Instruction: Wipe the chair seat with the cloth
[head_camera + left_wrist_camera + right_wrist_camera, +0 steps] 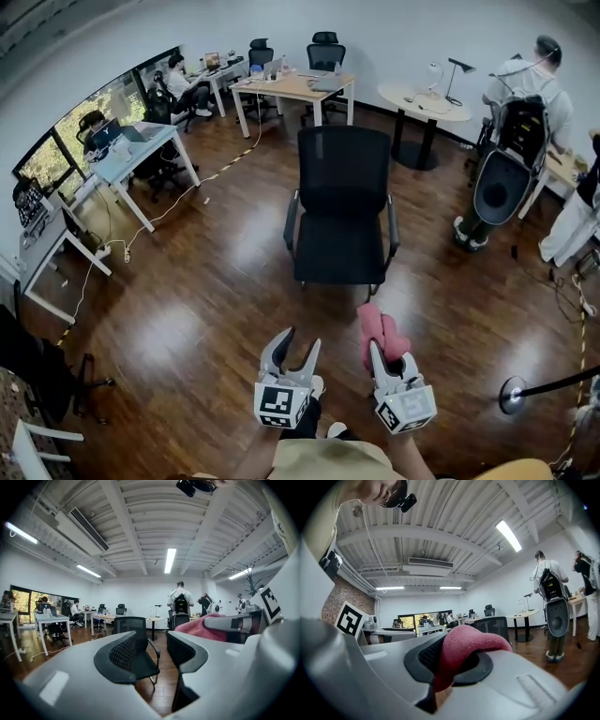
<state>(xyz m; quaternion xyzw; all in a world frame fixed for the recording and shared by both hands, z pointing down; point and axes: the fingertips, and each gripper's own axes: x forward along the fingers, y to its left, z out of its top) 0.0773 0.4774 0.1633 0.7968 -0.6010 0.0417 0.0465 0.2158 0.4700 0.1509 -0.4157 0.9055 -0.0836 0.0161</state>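
Note:
A black mesh office chair (342,211) stands on the wood floor ahead of me, its seat (339,251) bare. My right gripper (380,342) is shut on a pink cloth (379,330), held in the air short of the seat's front edge. In the right gripper view the pink cloth (464,651) bulges out between the jaws, with the chair (492,626) small behind it. My left gripper (296,347) is open and empty, to the left of the right one. The left gripper view shows the chair (136,651) between its open jaws and the cloth (199,627) at the right.
A person with a backpack (525,103) stands at the back right by a round table (424,101). Desks (292,86) and seated people line the back left. A stanchion base (513,394) with a black belt sits on the floor at the right.

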